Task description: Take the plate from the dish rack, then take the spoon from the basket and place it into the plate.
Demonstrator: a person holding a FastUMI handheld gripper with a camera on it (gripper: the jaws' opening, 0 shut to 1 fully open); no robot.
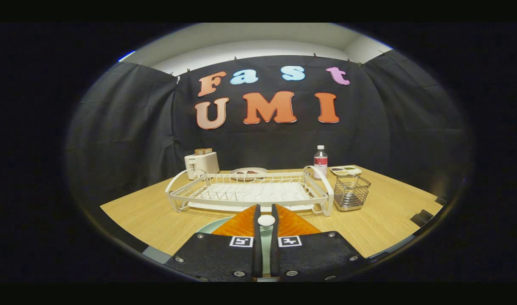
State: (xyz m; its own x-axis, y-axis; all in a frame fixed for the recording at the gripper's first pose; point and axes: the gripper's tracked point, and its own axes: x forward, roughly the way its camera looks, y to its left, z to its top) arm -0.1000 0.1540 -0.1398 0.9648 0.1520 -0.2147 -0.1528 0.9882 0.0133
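Observation:
My gripper (266,212) is shut on the spoon (266,220); its white rounded end sticks out between the two orange fingers (237,224). Under the fingers lies the pale green plate (214,224) on the wooden table, mostly hidden by the gripper, with a strip of it showing through the gap between the fingers. Beyond the fingertips stands the white wire dish rack (250,192) with nothing in it. The metal wire basket (351,192) stands just right of the rack and looks empty.
A white toaster (201,164) stands behind the rack's left end. A small plate with food (248,171) sits behind the rack, with a water bottle (320,161) and a small flat tray (346,170) behind the basket. The table's edge (127,220) runs close on the left.

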